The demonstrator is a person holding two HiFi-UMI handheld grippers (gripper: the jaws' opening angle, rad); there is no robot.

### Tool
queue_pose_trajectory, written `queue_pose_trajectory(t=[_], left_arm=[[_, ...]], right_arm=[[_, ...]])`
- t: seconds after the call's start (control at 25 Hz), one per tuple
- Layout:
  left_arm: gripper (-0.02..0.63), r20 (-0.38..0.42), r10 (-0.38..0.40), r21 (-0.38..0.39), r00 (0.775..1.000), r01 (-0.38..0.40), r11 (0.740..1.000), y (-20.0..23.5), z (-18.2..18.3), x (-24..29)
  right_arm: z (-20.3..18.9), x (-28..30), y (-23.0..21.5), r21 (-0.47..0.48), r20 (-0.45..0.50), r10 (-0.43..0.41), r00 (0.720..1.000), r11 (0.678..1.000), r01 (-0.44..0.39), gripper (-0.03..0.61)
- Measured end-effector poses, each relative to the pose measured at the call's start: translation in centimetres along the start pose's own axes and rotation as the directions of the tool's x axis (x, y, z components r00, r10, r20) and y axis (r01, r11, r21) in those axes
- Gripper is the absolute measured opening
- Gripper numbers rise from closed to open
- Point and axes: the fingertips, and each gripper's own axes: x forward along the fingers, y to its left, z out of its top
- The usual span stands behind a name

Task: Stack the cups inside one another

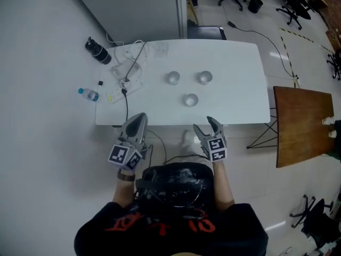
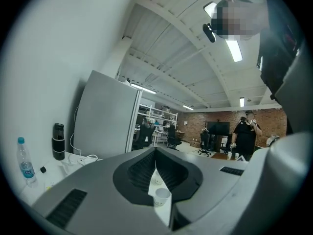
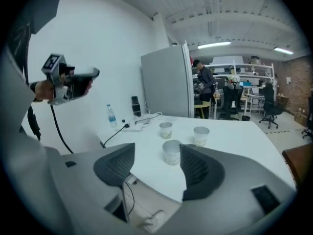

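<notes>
Three small paper cups stand upright and apart on the white table [image 1: 240,89]: a near one [image 1: 191,100], a far left one [image 1: 172,78] and a far right one [image 1: 205,78]. Both grippers hover off the table's near edge, short of the cups. My left gripper [image 1: 137,120] is shut and holds nothing; through the slit between its jaws one cup [image 2: 162,196] shows. My right gripper [image 1: 207,126] is open and empty. In the right gripper view [image 3: 156,153] the near cup [image 3: 171,152] stands ahead, just beyond its jaws, with the other two cups [image 3: 166,129] [image 3: 201,135] behind it.
A black bottle [image 1: 98,51], a water bottle [image 1: 89,94] and a power strip with cables [image 1: 125,80] crowd the table's left end. A grey cabinet [image 1: 138,7] stands behind the table. A brown table [image 1: 303,124] is at the right.
</notes>
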Motion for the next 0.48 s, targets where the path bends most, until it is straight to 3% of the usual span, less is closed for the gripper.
queue_pose_trajectory(t=[0.12, 0.36, 0.48], left_arm=[[0.008, 0.014, 0.027, 0.011, 1.0, -0.028, 1.0, 0.6, 1.7, 3.2], [0.003, -0.028, 0.045, 0.102, 0.999, -0.042, 0.994, 0.2, 4.1, 8.3], [0.0, -0.04, 0.102, 0.082, 0.994, -0.098, 0.992, 1.7, 4.3, 9.7]], right_arm=[[-1.9, 3.9, -1.6, -0.024, -0.084, 0.042, 0.996, 0.999, -0.044, 0.375], [-3.5, 9.8, -4.3, -0.04, -0.162, 0.046, 0.986, 0.998, -0.053, 0.38], [-3.7, 12.1, -5.3, -0.09, -0.21, 0.038, 0.977, 0.994, -0.058, 0.38]])
